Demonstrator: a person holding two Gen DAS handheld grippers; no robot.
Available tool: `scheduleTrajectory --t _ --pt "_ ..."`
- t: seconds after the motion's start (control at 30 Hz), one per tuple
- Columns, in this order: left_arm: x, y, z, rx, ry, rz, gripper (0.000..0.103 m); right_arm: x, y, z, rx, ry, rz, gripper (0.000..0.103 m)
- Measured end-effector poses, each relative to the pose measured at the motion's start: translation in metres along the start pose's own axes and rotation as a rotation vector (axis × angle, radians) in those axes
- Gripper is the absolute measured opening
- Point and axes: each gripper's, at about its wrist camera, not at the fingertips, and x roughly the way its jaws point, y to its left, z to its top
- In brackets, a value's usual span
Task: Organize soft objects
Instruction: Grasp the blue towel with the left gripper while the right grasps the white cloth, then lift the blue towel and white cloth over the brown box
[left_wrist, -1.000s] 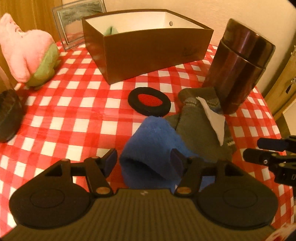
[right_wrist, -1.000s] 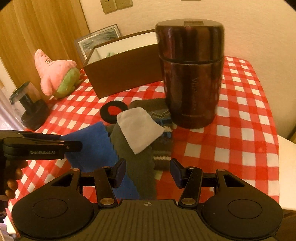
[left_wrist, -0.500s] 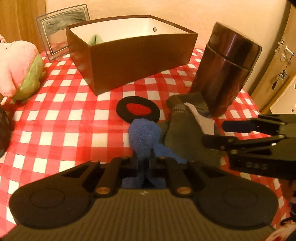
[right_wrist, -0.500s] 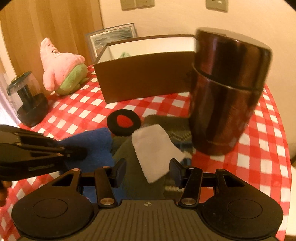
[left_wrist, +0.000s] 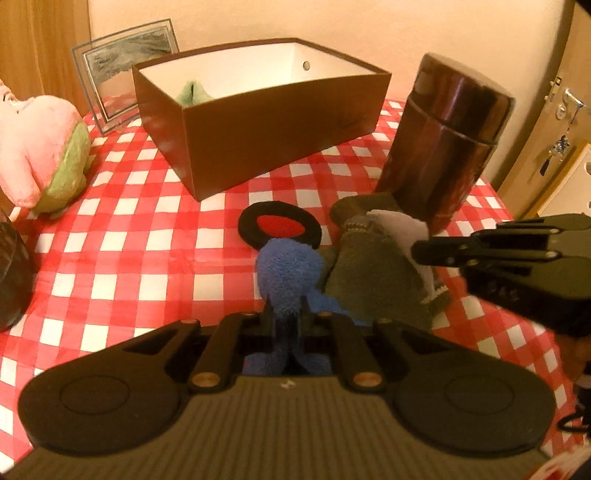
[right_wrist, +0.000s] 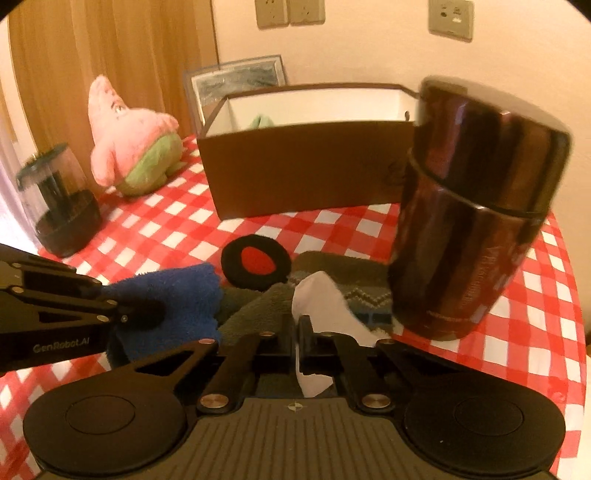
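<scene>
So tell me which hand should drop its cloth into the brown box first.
Left, probably. The left gripper is shut on the blue cloth, nearer the brown box. The right gripper holds the white cloth beside the dark flask.

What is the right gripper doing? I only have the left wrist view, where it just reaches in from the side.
Observer: The right gripper is shut on the thin white cloth, which is pinched between its jaws. They have just closed.
Operator: And the dark shape at my left edge?
Observer: It's a black-based container with a clear top. It stands on the red-checked tablecloth beside the pink plush star.
</scene>
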Motion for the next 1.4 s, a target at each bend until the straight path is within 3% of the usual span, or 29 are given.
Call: scheduleTrajectory --t 0.17,0.67,0.97,1.4 --pt "-0.027 -0.006 0.004 0.033 -0.035 -0.005 0.008 -0.033 -0.016 0.003 0.084 -0.029 0.049 0.001" --pt "-0.114 -0.017 0.05 0.093 -0.232 0.024 0.008 -0.092 -0.01 0.027 0.098 -0.064 0.147 0.001" --pt "-0.127 -0.012 0.096 0.13 -0.323 0.06 0.008 -0.093 -0.006 0.061 0.067 -0.095 0.172 0.001" --pt "-0.124 0.0 0.185 0.167 -0.467 0.06 0.008 -0.075 -0.017 0.141 0.023 -0.179 0.17 0.001"
